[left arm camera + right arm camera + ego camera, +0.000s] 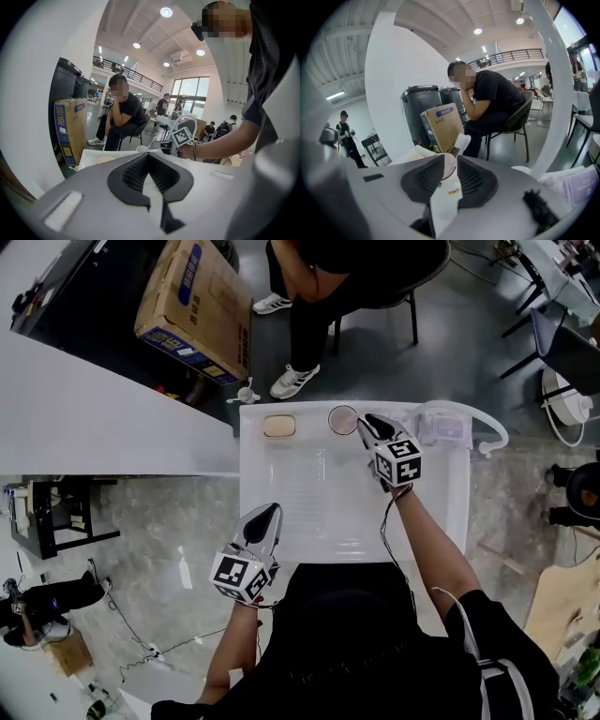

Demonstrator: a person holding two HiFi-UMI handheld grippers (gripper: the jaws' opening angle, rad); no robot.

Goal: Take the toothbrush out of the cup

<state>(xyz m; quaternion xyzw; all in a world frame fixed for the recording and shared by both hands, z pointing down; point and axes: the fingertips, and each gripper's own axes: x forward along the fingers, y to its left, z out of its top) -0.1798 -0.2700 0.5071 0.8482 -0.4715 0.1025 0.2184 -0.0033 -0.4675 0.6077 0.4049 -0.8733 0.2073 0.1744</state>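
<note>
Right tool [449,173] grips the white plastic toothbrush [445,199] beside the round translucent cup [343,419] on the white surface [309,507]. Left tool [149,164]: narrow, empty.

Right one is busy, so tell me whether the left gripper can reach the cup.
Probably not: the left gripper sits at the near edge of the table, the cup at its far edge, beside the right gripper shut on the toothbrush.
</note>
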